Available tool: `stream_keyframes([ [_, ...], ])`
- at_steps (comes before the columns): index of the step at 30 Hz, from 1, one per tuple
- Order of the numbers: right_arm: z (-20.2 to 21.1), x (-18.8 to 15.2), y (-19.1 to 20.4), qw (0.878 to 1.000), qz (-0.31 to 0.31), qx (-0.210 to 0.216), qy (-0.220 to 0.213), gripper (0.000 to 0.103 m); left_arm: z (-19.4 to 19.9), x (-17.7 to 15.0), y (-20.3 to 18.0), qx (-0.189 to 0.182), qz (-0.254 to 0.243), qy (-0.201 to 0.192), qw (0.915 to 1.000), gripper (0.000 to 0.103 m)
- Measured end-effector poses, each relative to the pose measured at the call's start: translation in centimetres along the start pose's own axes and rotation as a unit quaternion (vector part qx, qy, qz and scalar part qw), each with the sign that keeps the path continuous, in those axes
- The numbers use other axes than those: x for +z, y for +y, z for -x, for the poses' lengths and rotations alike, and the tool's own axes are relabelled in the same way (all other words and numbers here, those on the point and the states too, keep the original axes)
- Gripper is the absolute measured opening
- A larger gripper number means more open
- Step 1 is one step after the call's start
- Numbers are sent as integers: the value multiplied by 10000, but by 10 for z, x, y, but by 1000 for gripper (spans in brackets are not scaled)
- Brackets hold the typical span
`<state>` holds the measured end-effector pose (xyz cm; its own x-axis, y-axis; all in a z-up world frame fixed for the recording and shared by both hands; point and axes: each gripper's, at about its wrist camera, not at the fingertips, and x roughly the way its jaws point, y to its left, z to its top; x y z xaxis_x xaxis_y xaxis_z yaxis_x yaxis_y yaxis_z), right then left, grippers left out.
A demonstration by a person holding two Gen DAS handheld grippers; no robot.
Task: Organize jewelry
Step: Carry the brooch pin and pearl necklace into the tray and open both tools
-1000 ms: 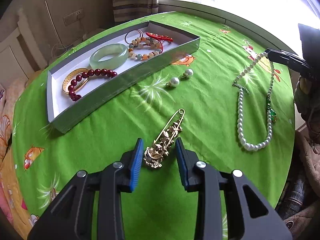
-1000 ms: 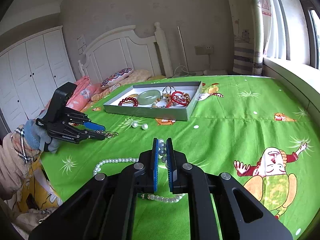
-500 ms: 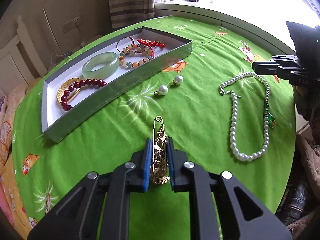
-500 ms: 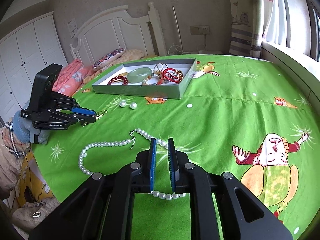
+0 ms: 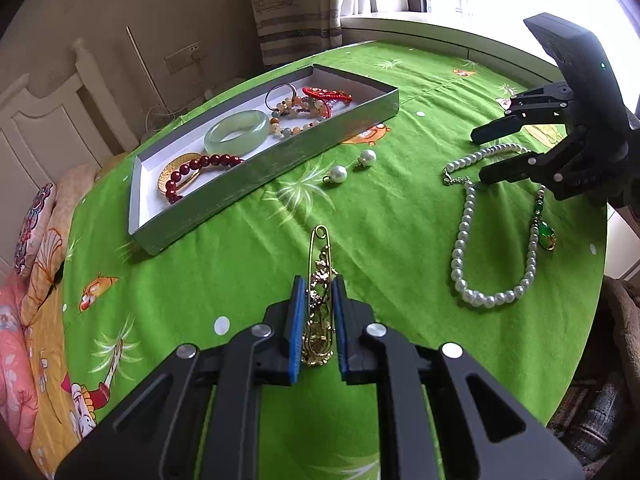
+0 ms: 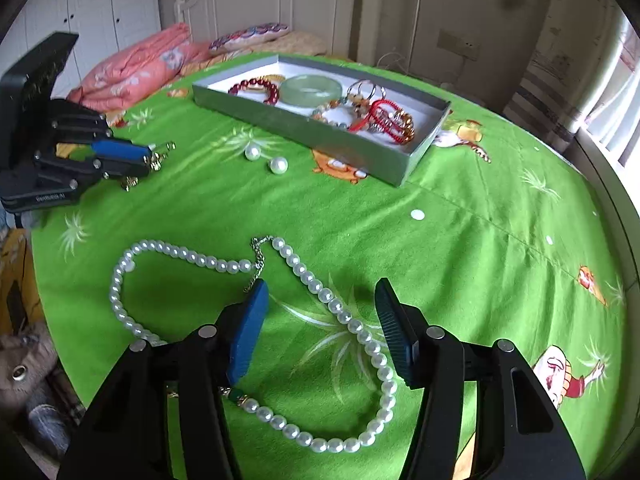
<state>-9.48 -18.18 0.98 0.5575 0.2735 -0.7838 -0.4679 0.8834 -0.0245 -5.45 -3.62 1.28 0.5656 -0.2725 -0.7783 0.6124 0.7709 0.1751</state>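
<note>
My left gripper (image 5: 317, 292) is shut on a gold safety-pin brooch (image 5: 319, 280) and holds it above the green cloth; it also shows in the right wrist view (image 6: 150, 160). My right gripper (image 6: 320, 300) is open, its jaws either side of a strand of the white pearl necklace (image 6: 304, 272) lying on the cloth; the necklace (image 5: 464, 232) and right gripper (image 5: 478, 156) show in the left wrist view too. A grey jewelry tray (image 5: 320, 136) holds a jade bangle (image 5: 236, 130), red bead bracelet (image 5: 200, 166) and other bracelets.
Two loose pearl earrings (image 5: 352, 166) lie on the cloth in front of the tray; they also show in the right wrist view (image 6: 266, 160). The round table's edge (image 5: 600, 240) lies right of the necklace. A bed with pillows (image 6: 152, 64) stands behind the table.
My left gripper closed on the brooch and lifted it. My right gripper opened wide and tilted down over the necklace.
</note>
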Motion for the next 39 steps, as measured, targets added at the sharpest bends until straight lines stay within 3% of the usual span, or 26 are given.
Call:
stream_keyframes([
  [1,-1,0,-4,9998,-86,177,-10,46,0,-1,1,12,28,4,10000,13],
  [2,-1,0,-8,9998,-115,152,-34,25,0,-1,1,22,50,7,10000,13],
  [3,0,-1,-8,9999,-112,-1,-61,13,0,-2,2,33,68,5,10000,13],
  [4,2,-4,-9,9998,-143,-62,-84,9,0,-3,3,43,90,7,10000,13],
  [6,8,-10,-2,9993,-12,-296,-215,9,0,-5,4,82,139,9,9999,13],
  [8,20,-14,12,9950,259,-853,-450,9,0,-6,6,130,178,-1,9998,13],
  [10,34,-17,23,9860,464,-1408,-769,9,2,-7,7,210,203,-34,9996,13],
  [15,83,-5,39,9610,641,-2081,-1706,9,11,-5,7,427,189,-126,9988,13],
  [21,131,26,54,9348,805,-2298,-2586,9,25,-4,7,832,171,-237,9961,11],
  [26,156,52,63,9214,900,-2395,-2924,9,42,-2,15,1045,229,-373,9936,10],
  [27,160,57,63,9186,917,-2428,-2979,9,45,0,17,1071,244,-396,9932,5],
  [30,169,73,64,9119,988,-2531,-3076,9,52,3,22,1126,275,-468,9922,3],
  [39,158,133,37,9176,675,-2404,-3093,9,53,30,45,1018,475,-604,9918,0],
])
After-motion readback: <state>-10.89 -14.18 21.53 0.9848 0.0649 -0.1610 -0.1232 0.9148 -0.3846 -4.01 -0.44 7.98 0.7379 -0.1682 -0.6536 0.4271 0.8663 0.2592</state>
